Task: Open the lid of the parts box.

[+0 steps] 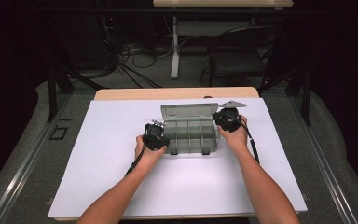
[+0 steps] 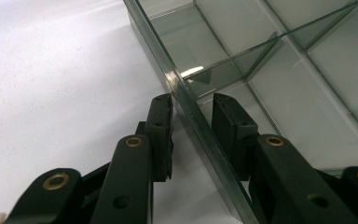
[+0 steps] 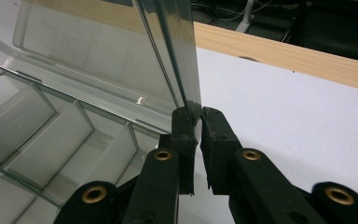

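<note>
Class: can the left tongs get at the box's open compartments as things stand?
Probably yes. The left tongs already straddle the side wall of the box, and the lid, pinched at its edge by the right tongs, stands raised, leaving the compartments uncovered.

Glossy clear plastic organizer box, matt white tabletop, wooden edge

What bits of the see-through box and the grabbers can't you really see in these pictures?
- Left gripper: left gripper view, its fingers straddle the box wall; contact is too hard to tell.
- Latches: high view, too small for detail.
- Lid: right gripper view, top cut off by the edge.
- Right gripper: high view, the hand partly covers it.
</note>
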`<state>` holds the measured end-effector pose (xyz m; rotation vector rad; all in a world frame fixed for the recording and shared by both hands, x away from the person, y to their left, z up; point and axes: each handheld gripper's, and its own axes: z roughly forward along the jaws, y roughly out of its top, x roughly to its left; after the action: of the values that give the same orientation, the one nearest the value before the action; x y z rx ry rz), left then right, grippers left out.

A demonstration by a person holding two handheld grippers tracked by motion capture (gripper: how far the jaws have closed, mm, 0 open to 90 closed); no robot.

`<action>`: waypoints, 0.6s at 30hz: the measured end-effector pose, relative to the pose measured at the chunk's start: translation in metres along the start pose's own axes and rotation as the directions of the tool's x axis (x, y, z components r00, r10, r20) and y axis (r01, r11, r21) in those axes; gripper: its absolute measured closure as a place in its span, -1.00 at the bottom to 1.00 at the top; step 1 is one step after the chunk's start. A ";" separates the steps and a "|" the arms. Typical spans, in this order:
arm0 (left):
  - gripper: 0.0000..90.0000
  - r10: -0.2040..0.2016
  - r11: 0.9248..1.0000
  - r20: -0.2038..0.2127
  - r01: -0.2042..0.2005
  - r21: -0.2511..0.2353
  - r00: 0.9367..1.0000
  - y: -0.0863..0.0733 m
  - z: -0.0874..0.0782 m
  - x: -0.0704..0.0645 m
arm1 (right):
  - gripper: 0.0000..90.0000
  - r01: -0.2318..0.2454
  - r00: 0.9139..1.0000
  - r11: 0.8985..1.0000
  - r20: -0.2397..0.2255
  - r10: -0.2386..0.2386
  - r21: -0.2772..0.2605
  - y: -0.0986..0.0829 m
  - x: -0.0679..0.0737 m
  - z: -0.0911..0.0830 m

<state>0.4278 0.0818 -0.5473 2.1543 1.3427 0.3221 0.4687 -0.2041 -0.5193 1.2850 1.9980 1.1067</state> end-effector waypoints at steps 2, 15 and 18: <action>0.54 0.000 1.000 0.000 0.000 0.000 1.000 0.000 0.000 0.000 | 0.88 -0.003 1.000 1.000 0.000 0.003 0.001 0.000 0.000 0.000; 0.54 0.000 1.000 -0.002 0.000 -0.005 1.000 0.000 0.000 0.000 | 0.92 -0.032 0.999 0.999 0.029 0.033 -0.012 0.000 0.002 0.003; 0.54 -0.010 1.000 -0.002 0.010 -0.007 1.000 -0.001 0.000 -0.001 | 0.92 -0.049 0.998 0.999 0.035 0.050 -0.014 0.001 0.002 0.004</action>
<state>0.4270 0.0811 -0.5480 2.1412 1.3516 0.3242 0.4710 -0.2006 -0.5209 1.3449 1.9402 1.1103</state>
